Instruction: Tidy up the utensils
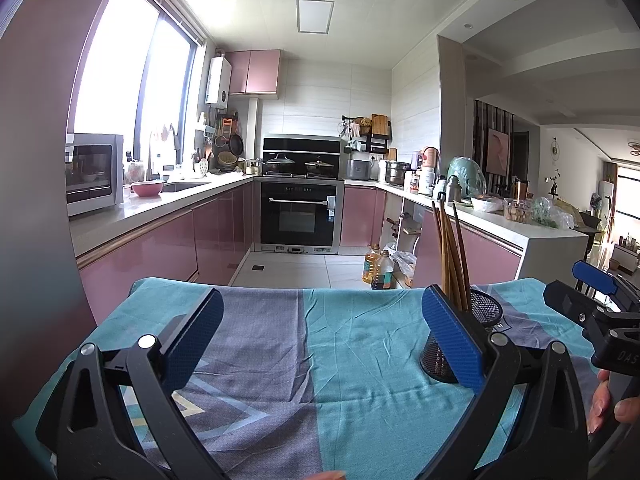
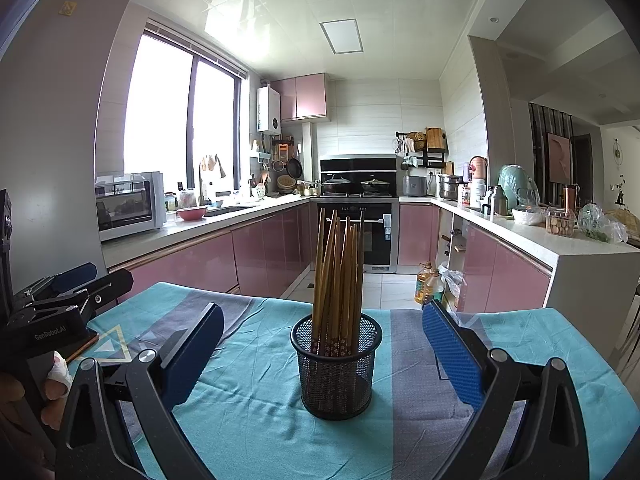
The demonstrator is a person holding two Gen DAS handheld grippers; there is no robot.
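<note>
Looks pretty much done: chopsticks all standing bundled in the mesh cup, near the middle of the table, a bit toward the far edge. No loose utensils anywhere on the cloth, so nothing obvious left, though the near edge is hidden behind the rigs. Right gripper spread wide, empty, aimed straight at the cup. Left gripper also spread wide, empty, over bare cloth left of the cup. Beyond that, a pink-cabinet kitchen: oven dead ahead, big window left, cluttered counter right.
</note>
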